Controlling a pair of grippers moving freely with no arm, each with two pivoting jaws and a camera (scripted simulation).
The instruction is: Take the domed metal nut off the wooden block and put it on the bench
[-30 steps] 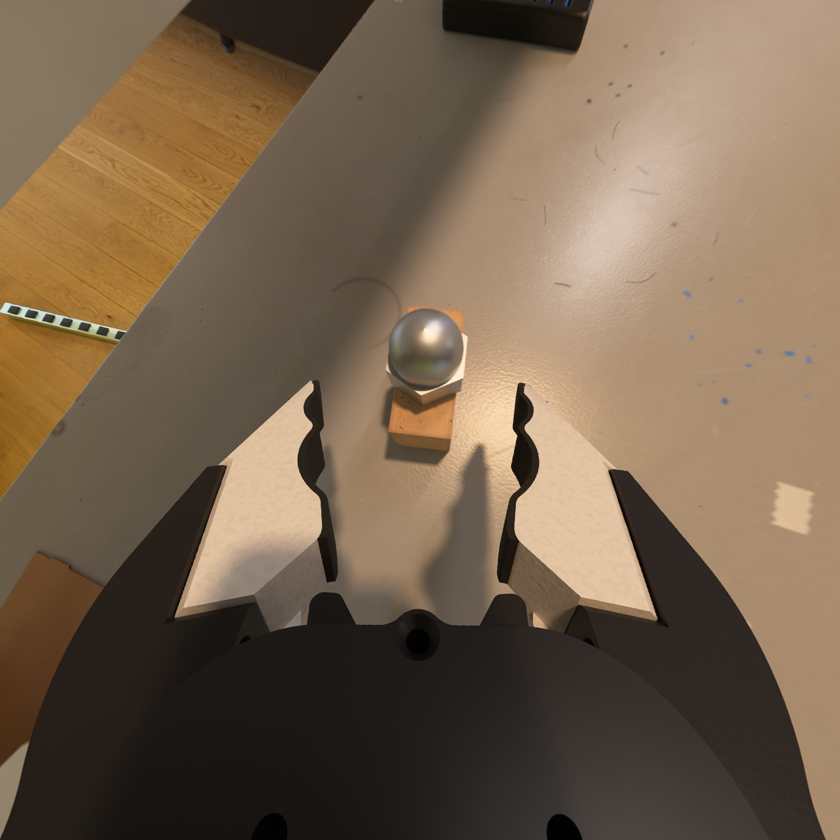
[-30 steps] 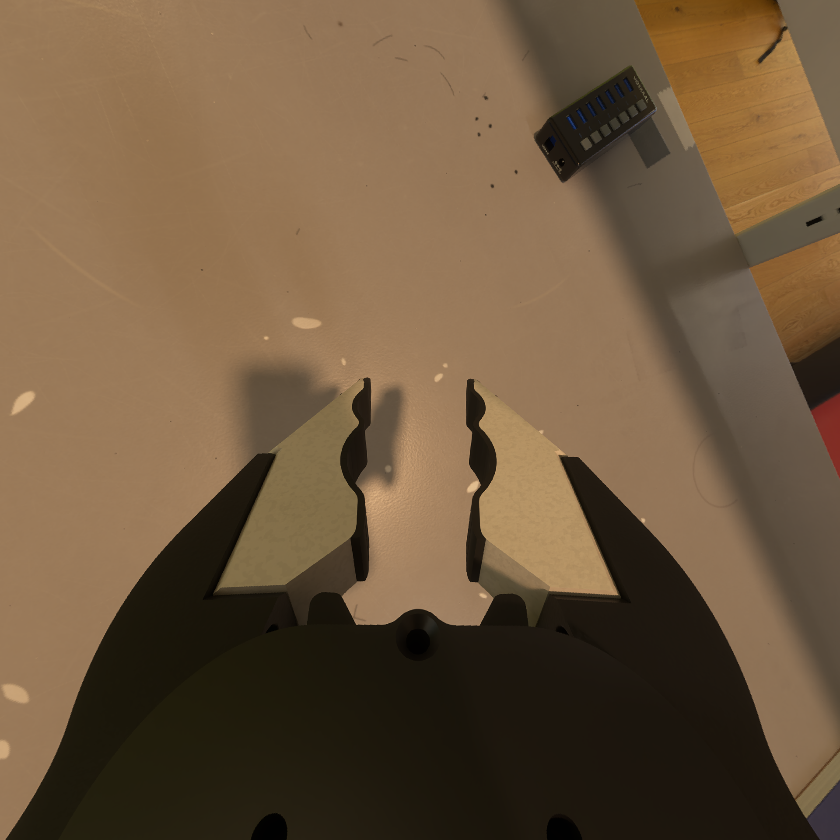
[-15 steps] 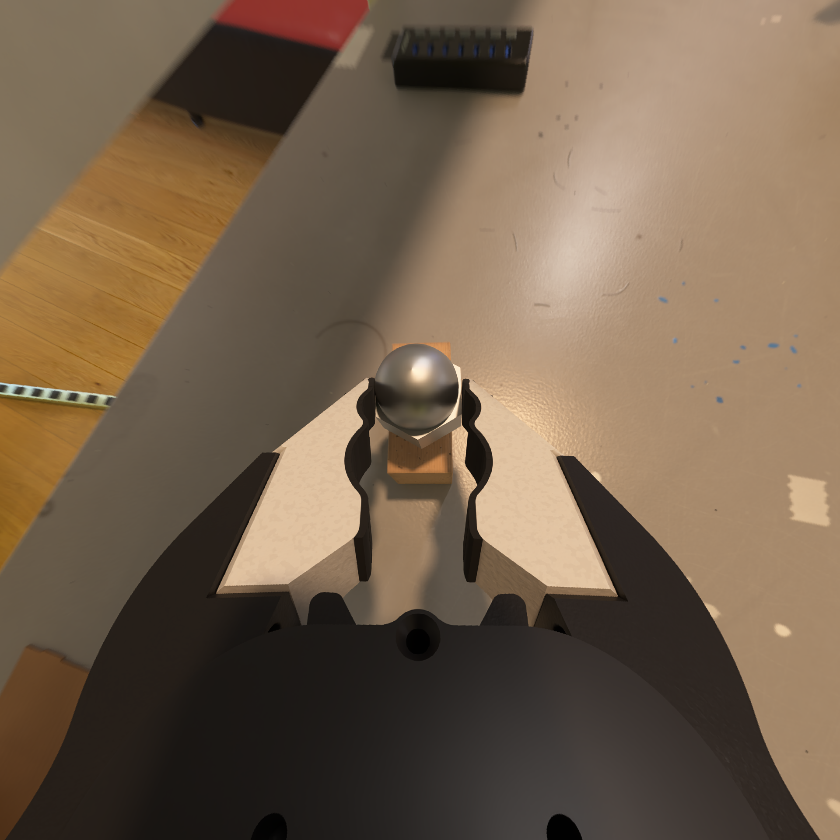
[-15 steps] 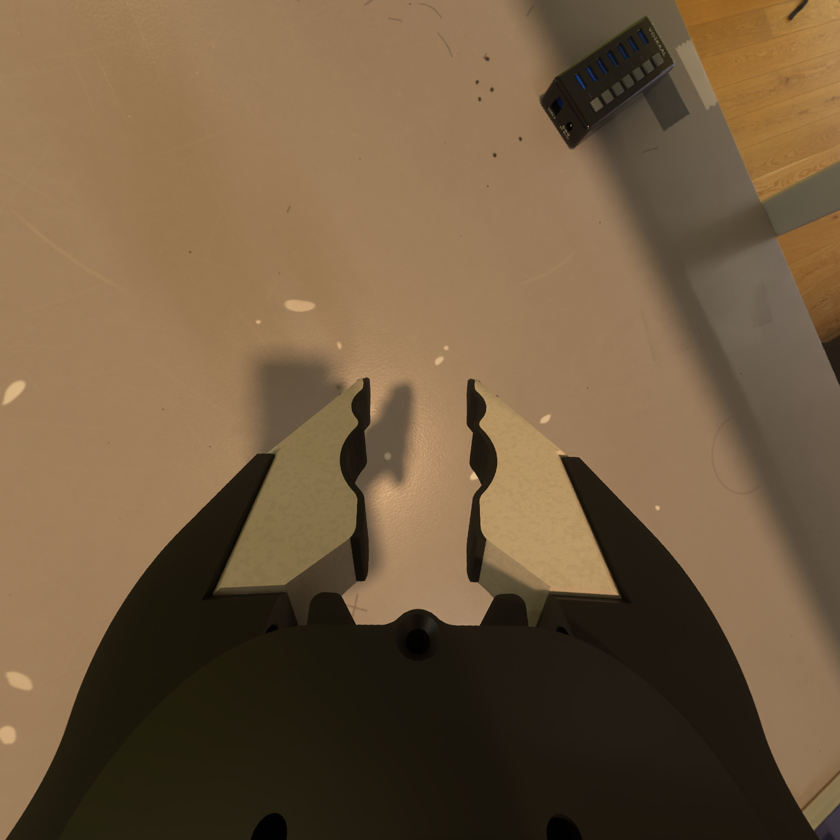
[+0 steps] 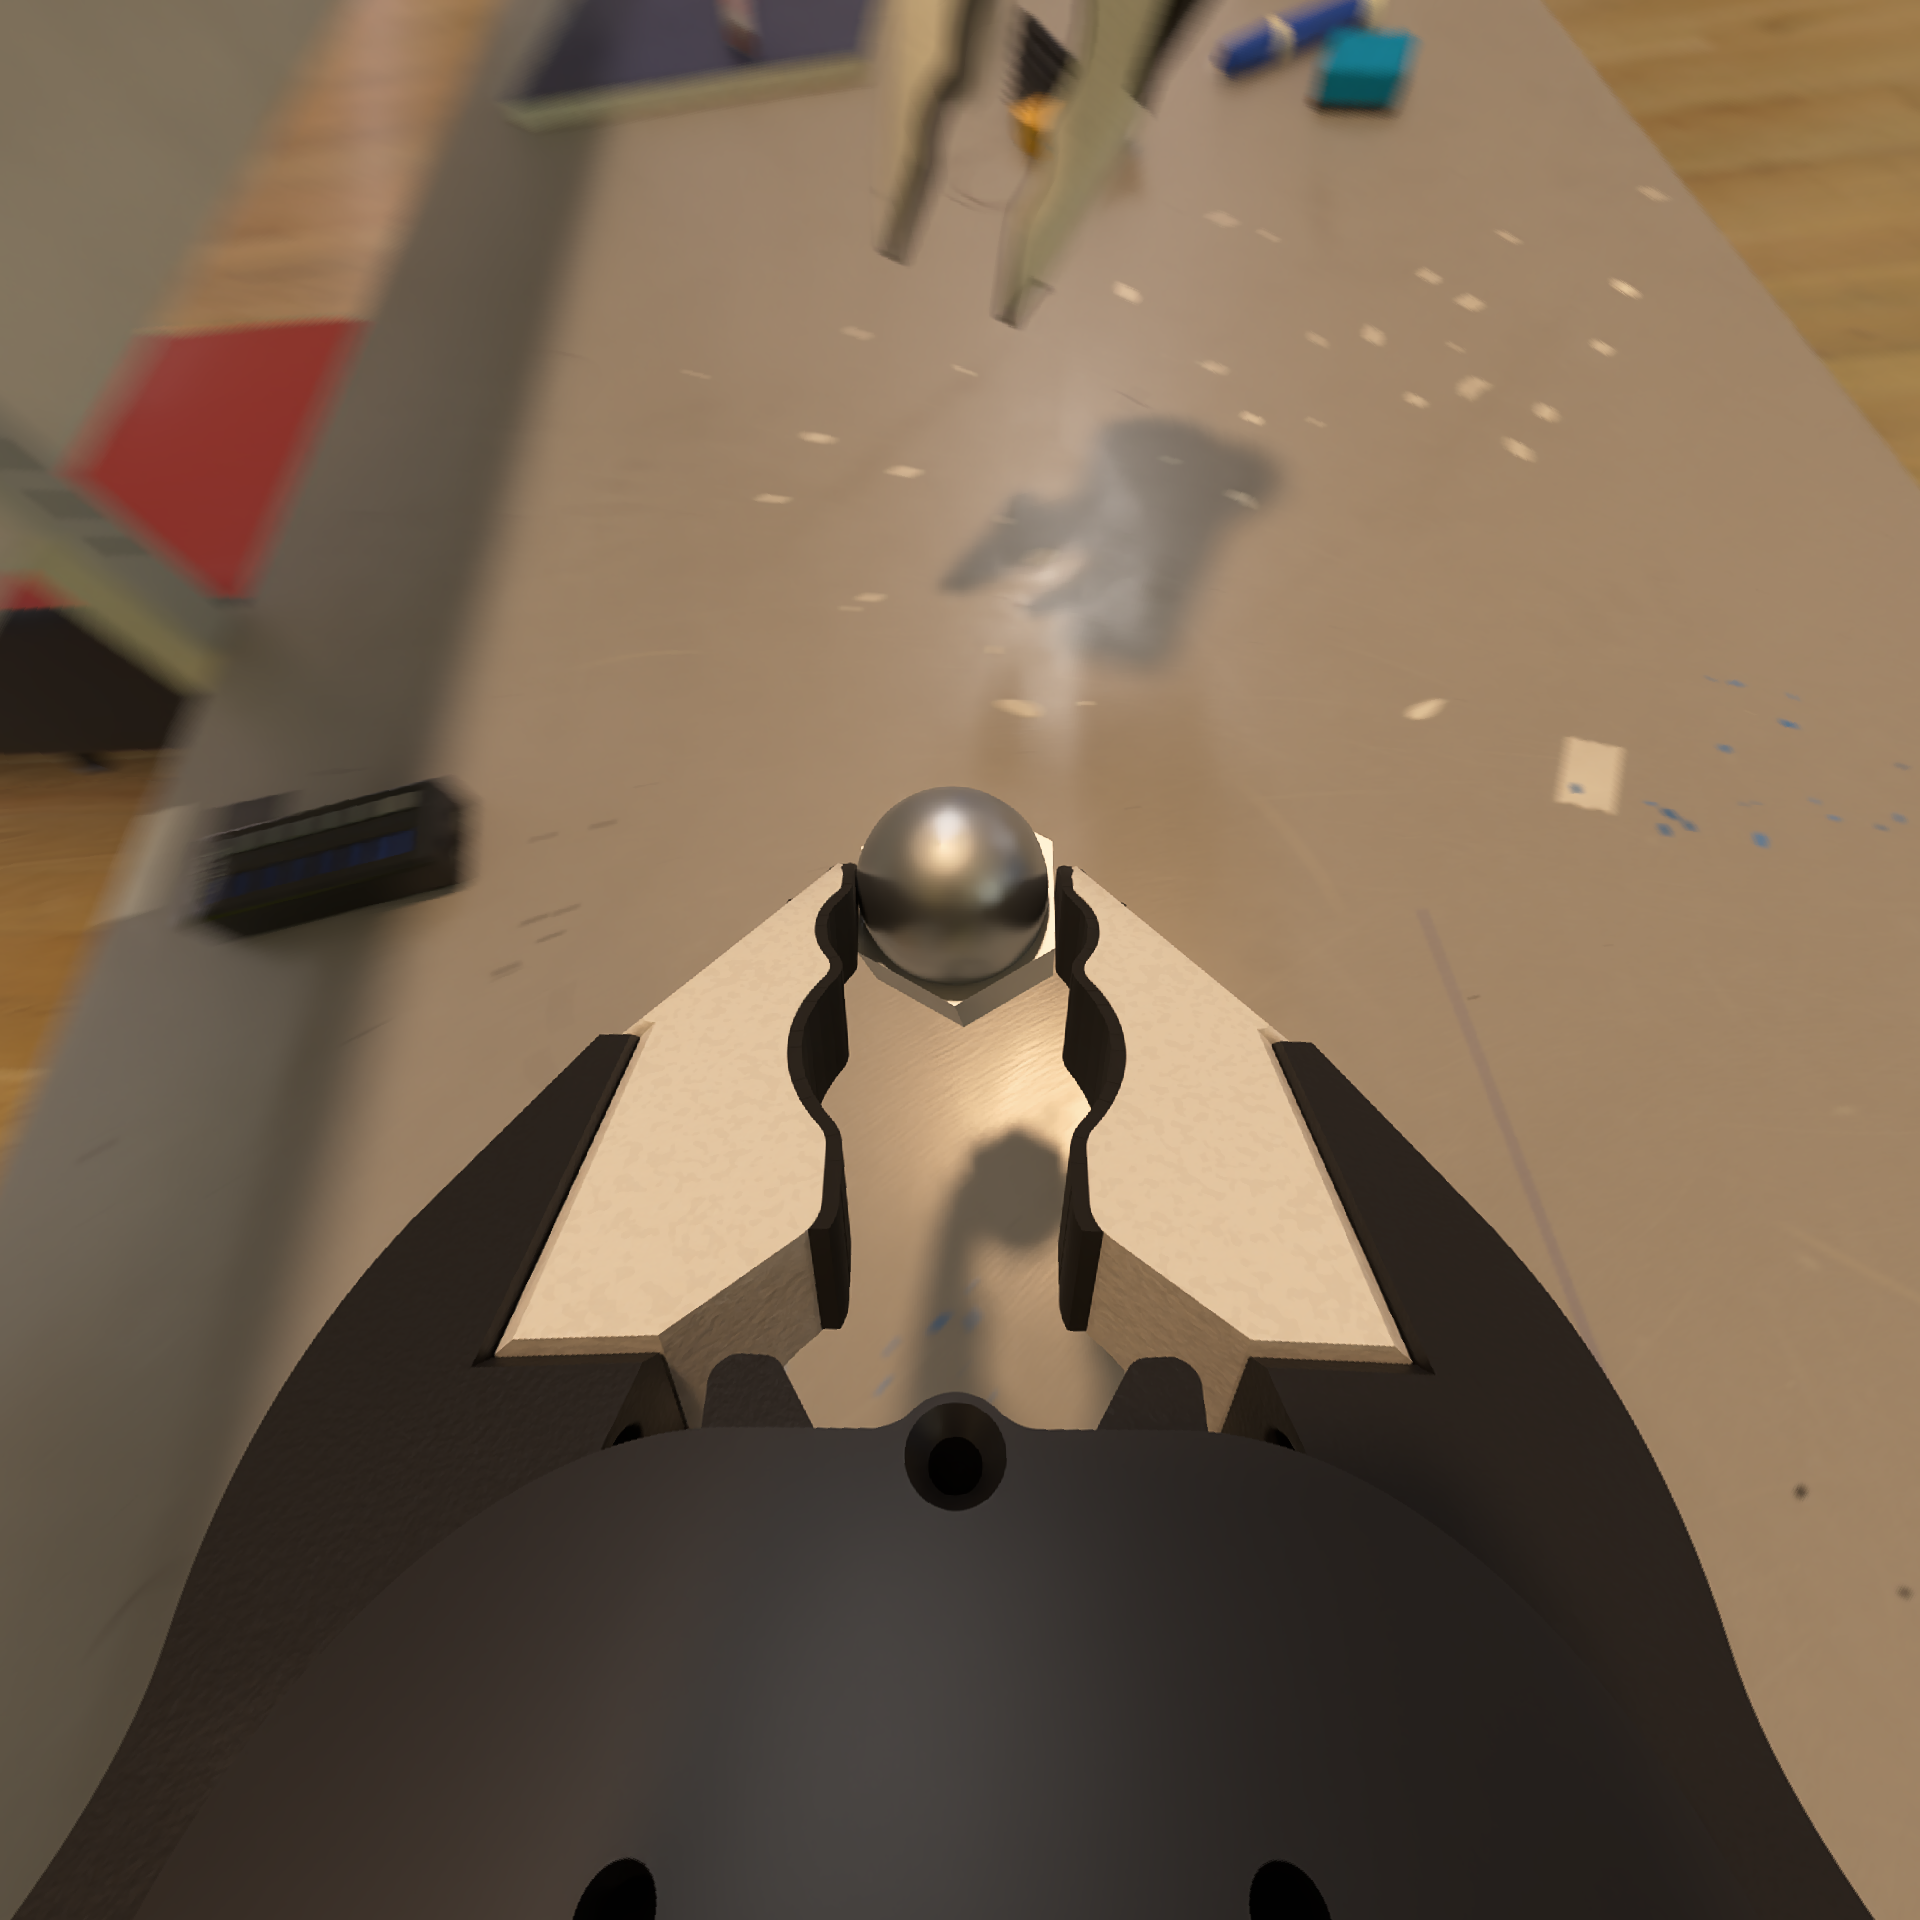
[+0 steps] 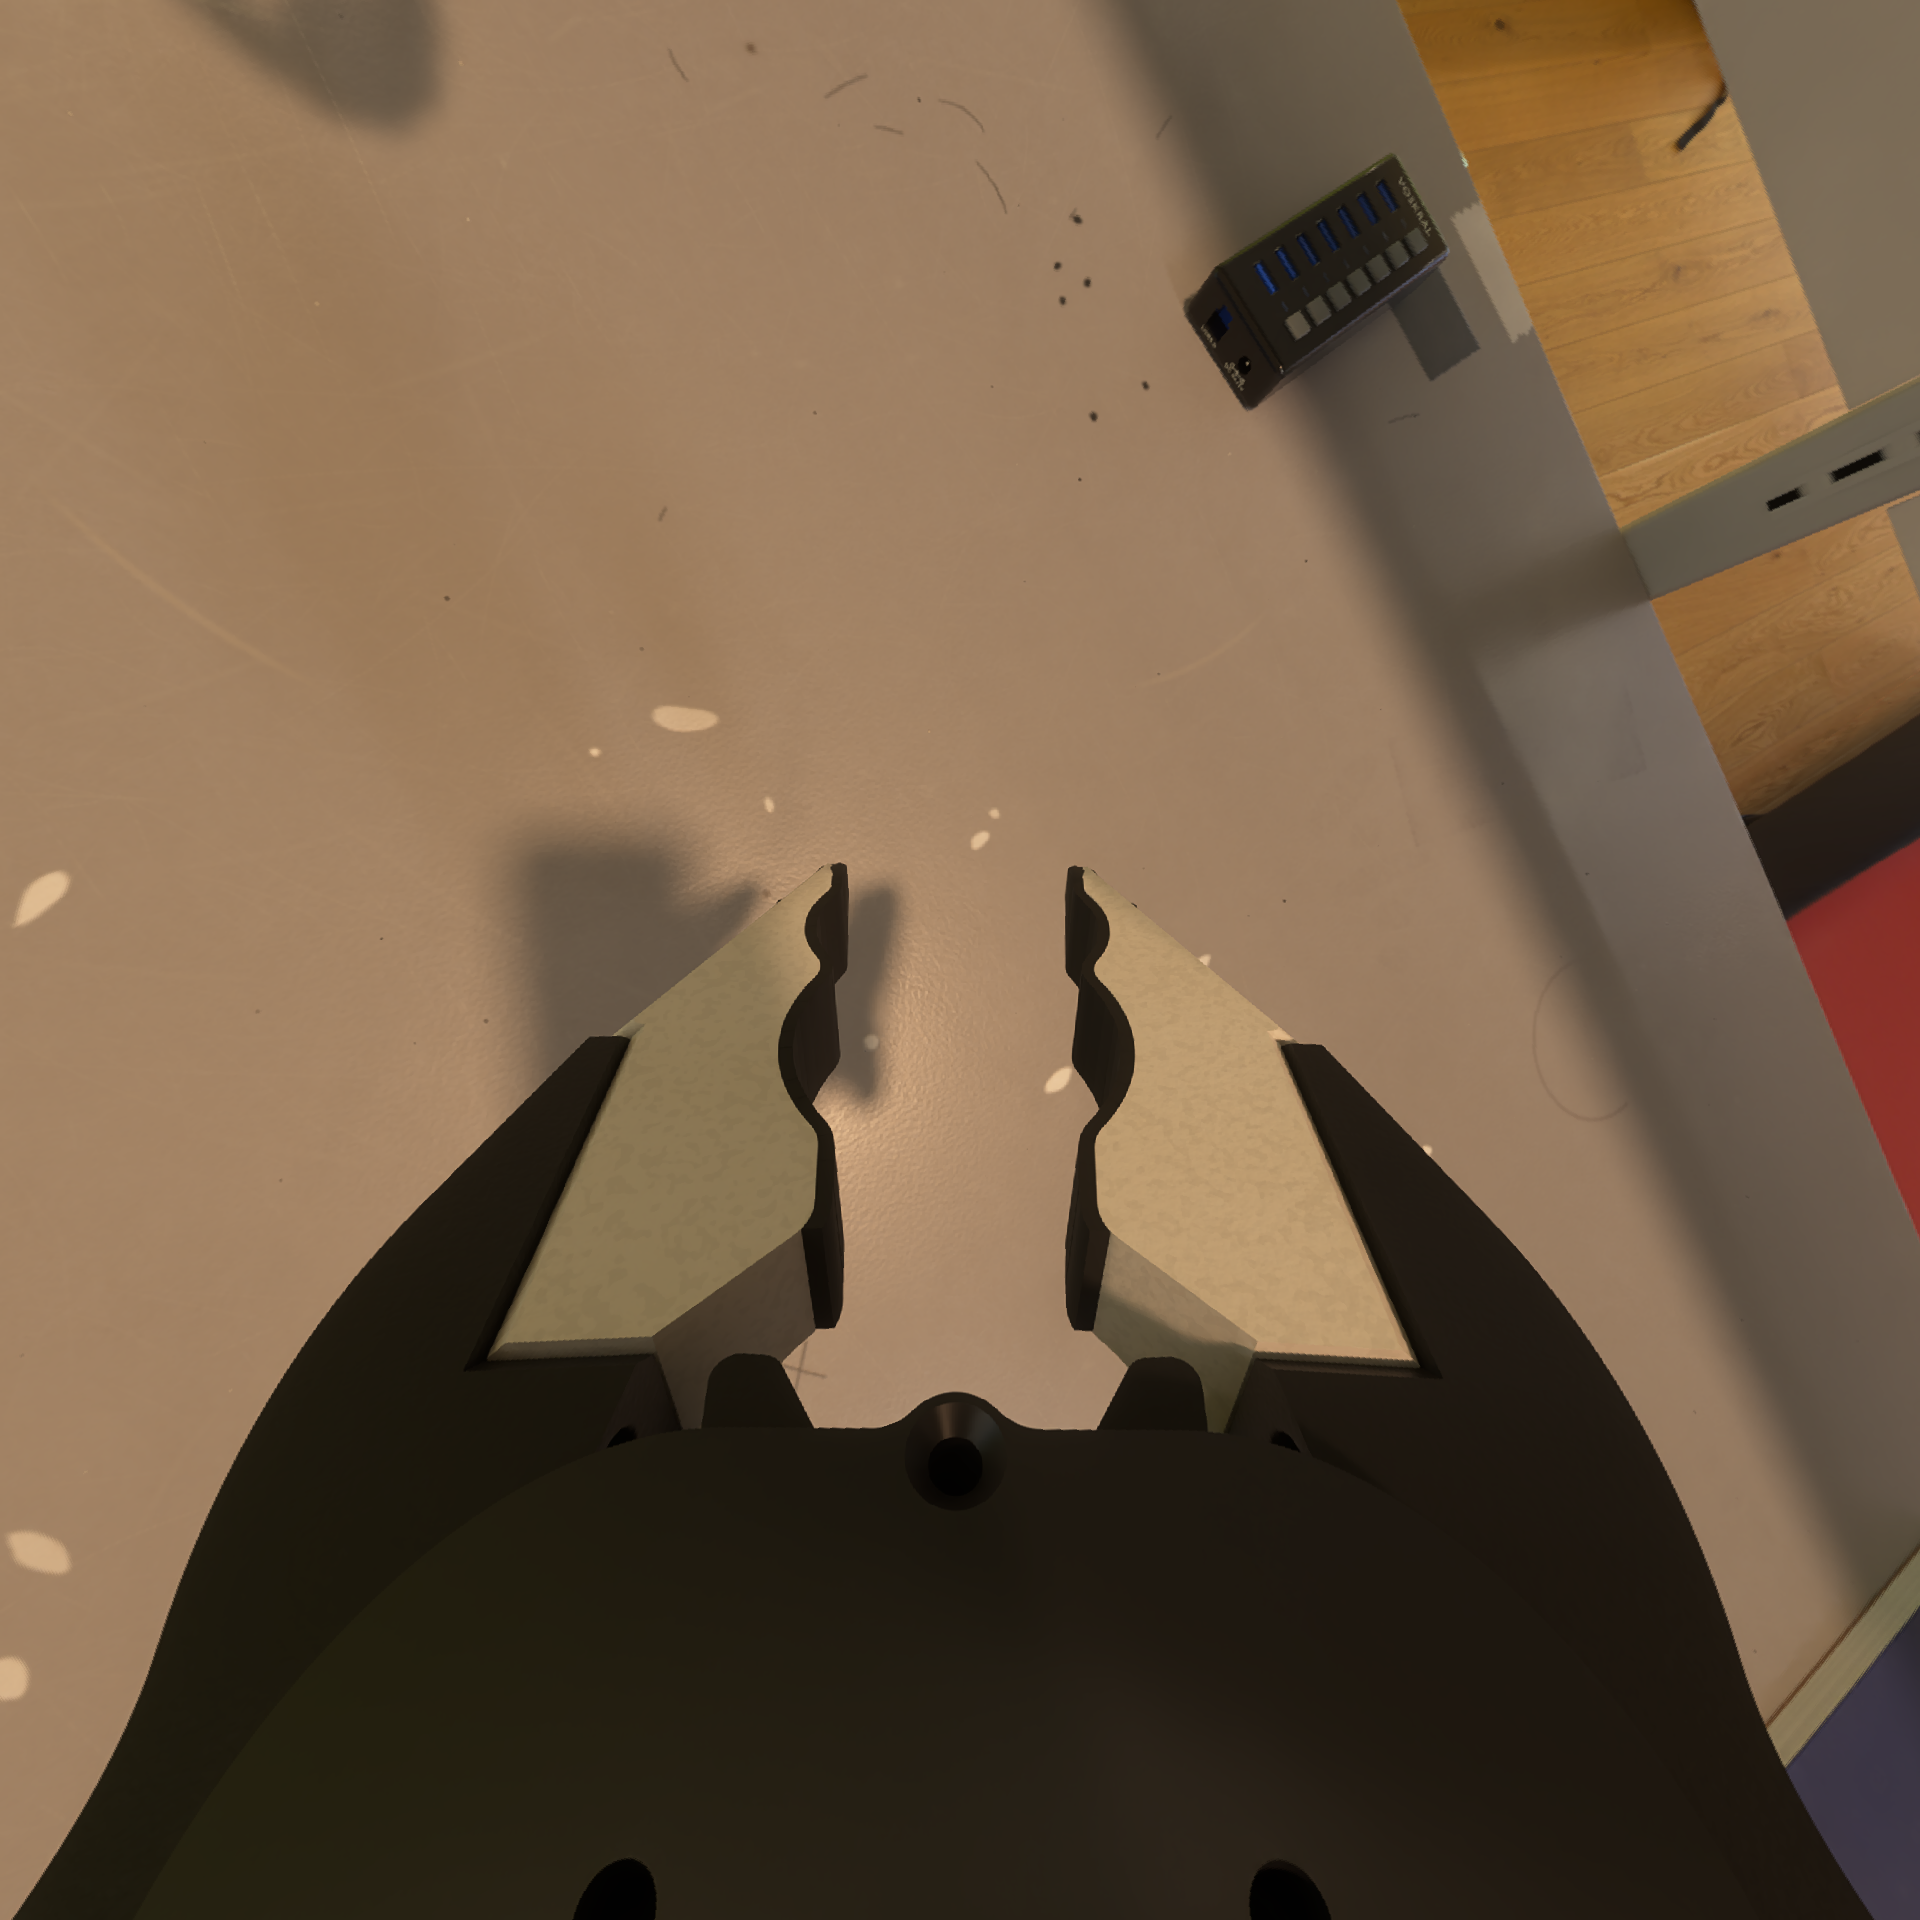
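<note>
Pinching the domed metal nut (image 5: 953, 902) between its fingertips, your left gripper (image 5: 953, 914) is carrying the piece above the bench (image 5: 1351, 935), with the fingers (image 5: 727, 1091) closed against the hexagonal base just under the dome. You are holding it at the very tips, so the grip looks shallow. The nut is probably dense and rigid for its size, and the polished dome is likely slippery; the flat sides of the hex are the sensible place to hold, which is where the pads are sitting now. The wooden block is not showing in either view, so the nut appears to be clear of it and awaiting placement. Blur is smearing the surroundings in the left wrist view, so far-off items there are hard to name. Your right gripper (image 6: 956, 904) is hovering over bare bench (image 6: 416, 520) with its fingers parted and nothing between them. Farther out, a black multi-port hub (image 6: 1320, 275) is lying near the bench edge, and a strip of tape (image 6: 1439, 338) is sitting beside it. When lowering, you are likely wanting a gentle release so the nut is not rolling away.
</note>
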